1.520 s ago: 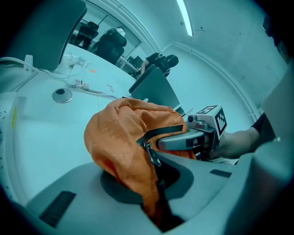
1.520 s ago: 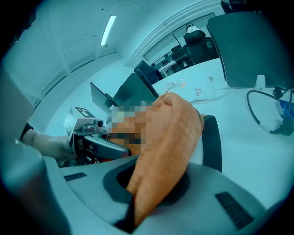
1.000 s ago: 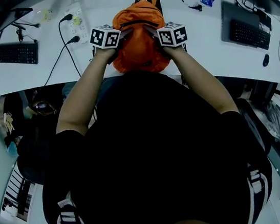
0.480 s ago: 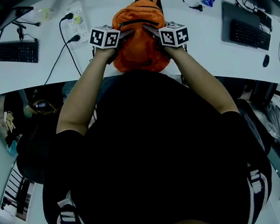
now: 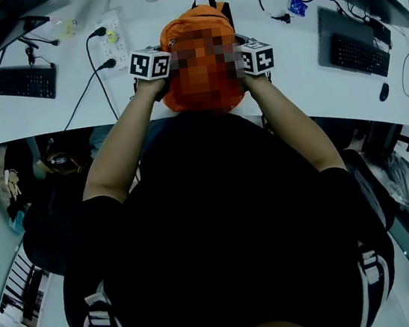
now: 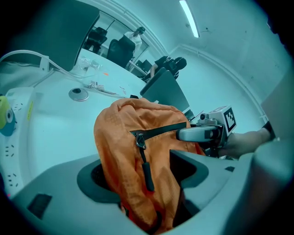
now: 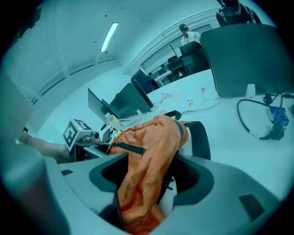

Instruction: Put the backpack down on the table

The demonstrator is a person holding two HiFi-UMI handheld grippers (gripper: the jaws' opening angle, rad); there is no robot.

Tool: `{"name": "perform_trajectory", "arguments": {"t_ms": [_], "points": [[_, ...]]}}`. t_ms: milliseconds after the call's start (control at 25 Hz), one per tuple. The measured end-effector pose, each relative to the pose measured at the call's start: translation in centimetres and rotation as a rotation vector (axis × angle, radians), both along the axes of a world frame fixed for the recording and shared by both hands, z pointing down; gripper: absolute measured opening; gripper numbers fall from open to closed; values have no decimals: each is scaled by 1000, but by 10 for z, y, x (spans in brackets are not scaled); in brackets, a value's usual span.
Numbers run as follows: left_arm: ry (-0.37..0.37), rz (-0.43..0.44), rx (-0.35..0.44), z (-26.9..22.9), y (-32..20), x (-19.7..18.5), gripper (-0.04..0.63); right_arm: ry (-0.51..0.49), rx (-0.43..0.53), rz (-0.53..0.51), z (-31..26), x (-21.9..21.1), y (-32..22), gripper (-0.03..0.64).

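White desk (image 5: 32, 115) is seen under the orange backpack (image 6: 133, 137), slumped between both pairs of jaws. Left gripper (image 6: 140, 179) and right gripper (image 7: 154, 176) have just been opened wide, nothing clamped. If withdrawn carelessly, fabric could be snagged and dragged.

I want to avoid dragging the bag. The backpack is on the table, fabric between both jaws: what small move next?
Probably draw both grippers straight back. The jaws of the left gripper and right gripper have just been opening, orange backpack fabric lies loose between them, and the backpack rests on the table.
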State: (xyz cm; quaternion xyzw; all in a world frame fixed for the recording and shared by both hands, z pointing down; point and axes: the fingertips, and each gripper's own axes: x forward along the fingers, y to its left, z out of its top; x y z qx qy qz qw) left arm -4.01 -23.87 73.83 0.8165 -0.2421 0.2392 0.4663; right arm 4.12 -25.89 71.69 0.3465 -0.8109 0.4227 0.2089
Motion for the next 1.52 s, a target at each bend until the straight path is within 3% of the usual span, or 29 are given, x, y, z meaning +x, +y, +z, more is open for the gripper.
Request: {"name": "perform_trajectory", "arguments": {"t_ms": [480,680,1520], "points": [[-111,-82,35,3,-9,-25,411,25,23,23,-9,15,0,318],[-184,-57,98,-1,-8,-32,422,37,33,16,-14,18,3,319],[-198,-110,149,-24,10,-24,433,25,103,12,-48,33,9,322]]}}
